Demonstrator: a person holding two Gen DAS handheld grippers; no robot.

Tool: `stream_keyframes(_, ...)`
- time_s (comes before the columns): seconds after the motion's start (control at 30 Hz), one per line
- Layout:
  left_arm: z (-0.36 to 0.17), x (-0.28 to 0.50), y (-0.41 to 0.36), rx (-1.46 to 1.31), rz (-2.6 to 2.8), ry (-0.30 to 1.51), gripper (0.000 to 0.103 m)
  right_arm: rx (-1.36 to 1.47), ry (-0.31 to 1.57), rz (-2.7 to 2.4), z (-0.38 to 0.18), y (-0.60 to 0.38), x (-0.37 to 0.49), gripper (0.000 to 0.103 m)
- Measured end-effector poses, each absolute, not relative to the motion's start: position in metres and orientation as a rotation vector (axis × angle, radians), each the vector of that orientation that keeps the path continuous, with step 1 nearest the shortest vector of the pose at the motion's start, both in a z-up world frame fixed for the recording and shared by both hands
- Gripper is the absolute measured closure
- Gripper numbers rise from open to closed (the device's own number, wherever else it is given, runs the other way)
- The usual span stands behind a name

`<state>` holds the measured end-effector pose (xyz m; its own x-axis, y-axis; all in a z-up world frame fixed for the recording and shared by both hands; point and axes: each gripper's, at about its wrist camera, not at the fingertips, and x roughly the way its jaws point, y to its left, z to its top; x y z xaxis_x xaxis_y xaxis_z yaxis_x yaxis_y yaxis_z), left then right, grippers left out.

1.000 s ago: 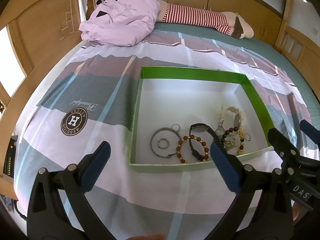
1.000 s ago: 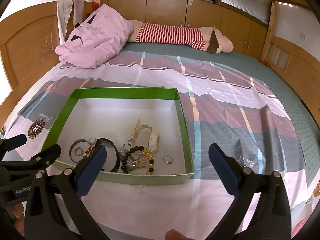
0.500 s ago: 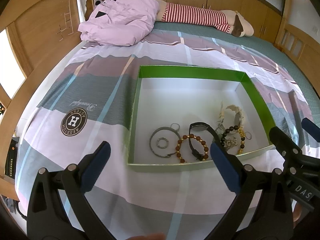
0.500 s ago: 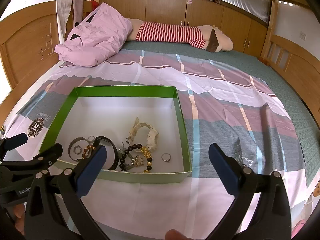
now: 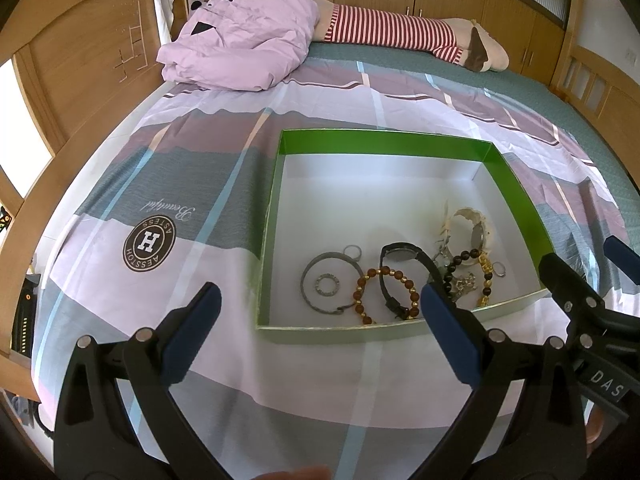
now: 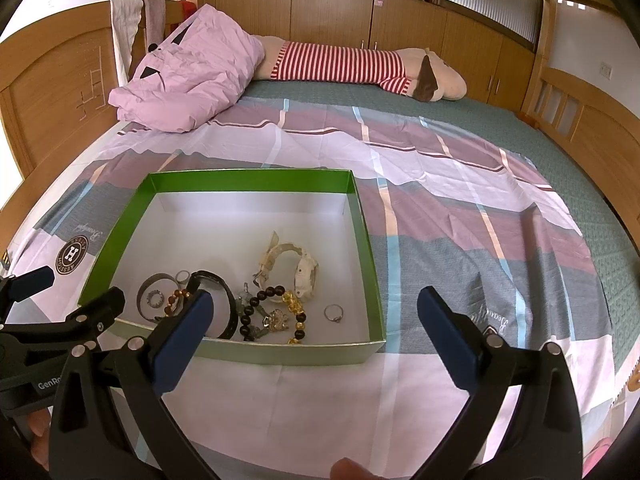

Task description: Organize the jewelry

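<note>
A green box (image 5: 384, 142) (image 6: 248, 178) with a white floor sits on the bed. Jewelry lies along its near side: a grey bangle (image 5: 316, 276), an amber bead bracelet (image 5: 386, 272), a black watch (image 5: 404, 254) (image 6: 230, 308), a dark and gold bead bracelet (image 5: 466, 258) (image 6: 298, 318), a cream watch (image 5: 476, 224) (image 6: 302, 270) and a small ring (image 6: 333, 314). My left gripper (image 5: 320, 320) is open in front of the box's near left corner. My right gripper (image 6: 316, 324) is open over the near right edge. Neither holds anything.
The bed carries a plaid sheet (image 6: 440, 184) with a round logo (image 5: 149, 240). A lilac quilt (image 5: 240, 36) and a long striped plush toy (image 6: 352, 66) lie at the far end. Wooden bed boards (image 5: 88, 52) stand at the sides.
Both grippers have eased slightly toward the box, which sits a little lower and nearer in both views. The jewelry has not moved.
</note>
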<state>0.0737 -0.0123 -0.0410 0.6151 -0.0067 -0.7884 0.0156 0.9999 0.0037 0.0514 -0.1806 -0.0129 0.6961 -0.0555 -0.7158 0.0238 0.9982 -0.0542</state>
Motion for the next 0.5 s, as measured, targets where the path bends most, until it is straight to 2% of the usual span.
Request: stream_keyframes(0.5,-0.0414,0.0735,-0.0115,0.012,-0.012,0.91,0.002,-0.044,0.8,-0.046,-0.0136,-0.1802,0.0514,0.001)
